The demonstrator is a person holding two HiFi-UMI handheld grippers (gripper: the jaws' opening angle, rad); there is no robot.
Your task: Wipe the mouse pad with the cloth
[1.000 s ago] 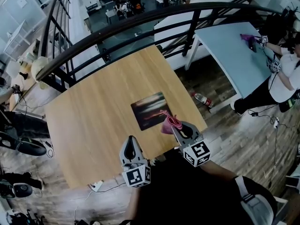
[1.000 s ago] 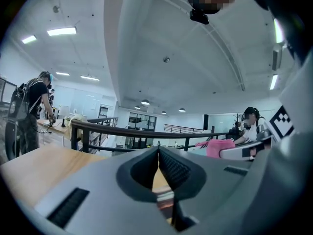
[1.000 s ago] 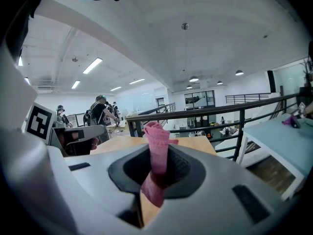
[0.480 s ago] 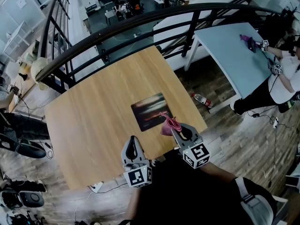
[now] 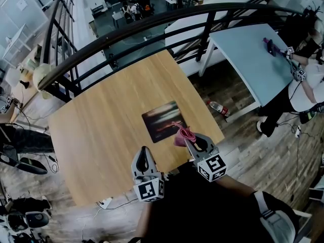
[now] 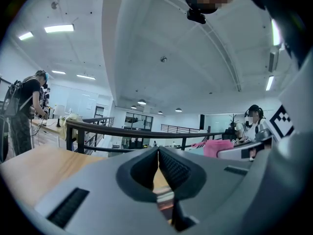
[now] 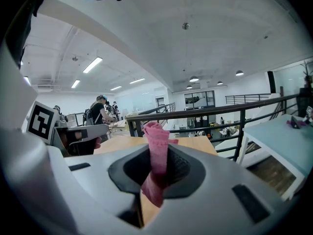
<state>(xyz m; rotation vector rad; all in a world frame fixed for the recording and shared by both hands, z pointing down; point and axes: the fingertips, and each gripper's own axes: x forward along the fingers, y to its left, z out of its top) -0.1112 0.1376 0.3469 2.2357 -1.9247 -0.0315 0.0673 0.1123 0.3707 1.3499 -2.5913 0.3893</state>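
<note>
Right gripper (image 5: 189, 137) pinches crumpled pink cloth (image 7: 157, 148) — upright.

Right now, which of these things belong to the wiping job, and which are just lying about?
Job: mouse pad; pink cloth, clamped in the right gripper; wooden table under the pad.
Lying about: left gripper, shut and empty; bottle on the floor; blue table past the railing.

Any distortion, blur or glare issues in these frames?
Head view: strong fisheye, the railing bows into an arc; light even across the table. Left gripper view: dark vignetted corners, shut jaws soft up close. Right gripper view: same vignette, cloth in the jaws fairly sharp, ceiling lights bright but not blown.
</note>
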